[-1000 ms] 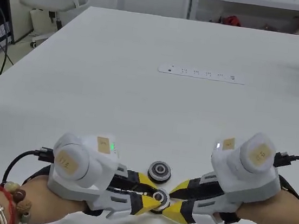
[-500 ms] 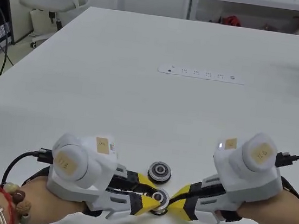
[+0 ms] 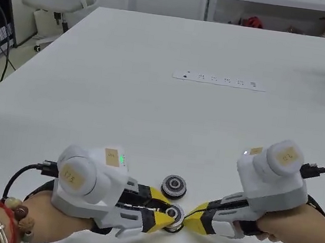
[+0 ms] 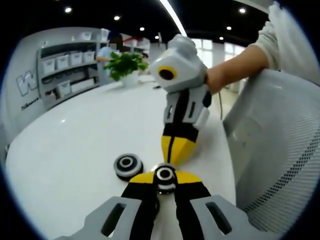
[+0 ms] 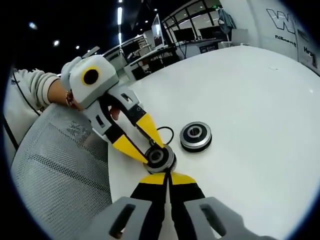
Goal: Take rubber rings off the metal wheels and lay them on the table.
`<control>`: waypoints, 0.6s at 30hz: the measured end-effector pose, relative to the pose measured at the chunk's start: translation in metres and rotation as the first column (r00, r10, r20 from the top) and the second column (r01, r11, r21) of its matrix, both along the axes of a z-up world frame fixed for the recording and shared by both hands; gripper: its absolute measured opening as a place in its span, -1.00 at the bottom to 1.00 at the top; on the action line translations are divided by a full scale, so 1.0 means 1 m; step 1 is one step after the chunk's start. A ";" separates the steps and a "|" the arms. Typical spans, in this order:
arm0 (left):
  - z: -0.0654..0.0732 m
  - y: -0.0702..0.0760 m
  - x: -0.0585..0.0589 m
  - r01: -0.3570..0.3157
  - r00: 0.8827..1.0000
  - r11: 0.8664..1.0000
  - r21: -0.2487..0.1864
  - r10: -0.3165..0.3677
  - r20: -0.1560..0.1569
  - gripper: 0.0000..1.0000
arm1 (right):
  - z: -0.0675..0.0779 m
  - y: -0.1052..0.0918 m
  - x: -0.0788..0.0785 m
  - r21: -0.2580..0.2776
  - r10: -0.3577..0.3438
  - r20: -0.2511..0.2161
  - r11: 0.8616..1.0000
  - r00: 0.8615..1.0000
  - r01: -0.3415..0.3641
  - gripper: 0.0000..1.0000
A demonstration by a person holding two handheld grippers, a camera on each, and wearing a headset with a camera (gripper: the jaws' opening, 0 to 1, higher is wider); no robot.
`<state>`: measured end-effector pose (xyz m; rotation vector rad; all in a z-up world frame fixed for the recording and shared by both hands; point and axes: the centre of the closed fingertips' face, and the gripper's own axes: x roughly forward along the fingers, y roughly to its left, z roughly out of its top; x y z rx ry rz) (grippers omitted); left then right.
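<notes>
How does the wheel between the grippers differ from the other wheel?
The held wheel is clamped in the left gripper; the free wheel lies flat on the table, untouched. The held wheel sits nearer the person than the free wheel. Both show a dark ring around a metal centre.

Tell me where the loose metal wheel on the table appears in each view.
Head view: the loose wheel is at lower centre, just beyond the gripped wheel.
Left gripper view: loose wheel below centre, left of the gripped wheel.
Right gripper view: loose wheel near centre, right of the gripped wheel.
Shared landmark: the gripped wheel, beside it in every view.
</notes>
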<state>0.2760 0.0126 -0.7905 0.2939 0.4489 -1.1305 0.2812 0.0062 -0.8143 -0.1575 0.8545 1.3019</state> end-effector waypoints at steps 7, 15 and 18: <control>0.000 0.001 0.000 0.000 1.000 1.000 0.000 0.000 0.000 -0.73 | 0.003 -0.003 0.003 0.001 -0.035 -0.038 0.999 0.999 0.035 -1.00; 0.000 0.001 0.000 -0.001 1.000 1.000 0.000 0.001 -0.001 -0.73 | 0.011 -0.004 0.007 0.046 -0.108 -0.121 0.992 0.987 0.114 -1.00; -0.001 0.001 0.000 0.002 1.000 1.000 0.002 -0.002 0.002 -0.73 | 0.014 -0.001 0.006 0.063 -0.119 -0.146 0.990 0.982 0.129 -1.00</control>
